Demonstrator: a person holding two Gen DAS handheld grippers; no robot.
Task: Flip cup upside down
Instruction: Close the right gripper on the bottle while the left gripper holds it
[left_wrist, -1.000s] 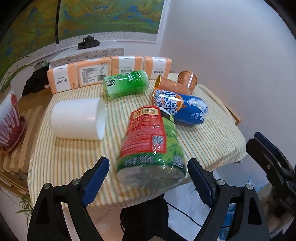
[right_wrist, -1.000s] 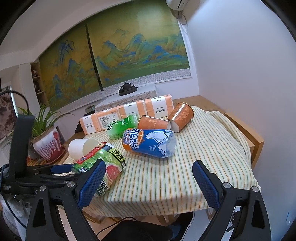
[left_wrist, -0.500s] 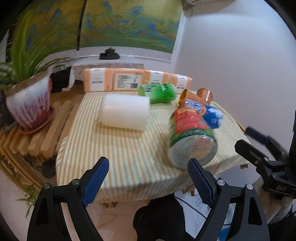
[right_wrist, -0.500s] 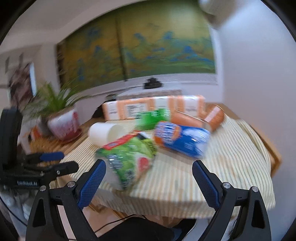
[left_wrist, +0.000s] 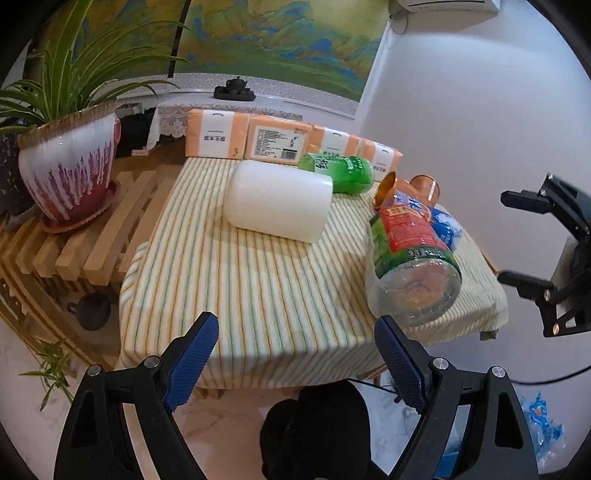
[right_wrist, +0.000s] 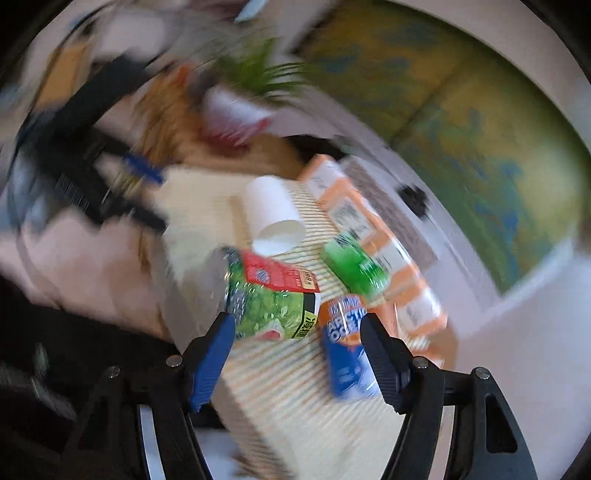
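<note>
Both grippers (left_wrist: 295, 363) (right_wrist: 297, 350) wide apart, empty-jawed.

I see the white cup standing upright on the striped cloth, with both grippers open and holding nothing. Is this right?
One thing is wrong: the white cup is not upright, it lies on its side on the striped cloth, as the left wrist view shows. The rest holds: the left gripper and the right gripper are open and hold nothing.

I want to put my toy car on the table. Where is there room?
The bare striped cloth at the near-left corner is free, bordered by the white cup lying on its side behind and the red-labelled bottle to the right. The far-right part is crowded: green bottle, blue Arctic Ocean bottle, copper cups, tissue packs.
</note>
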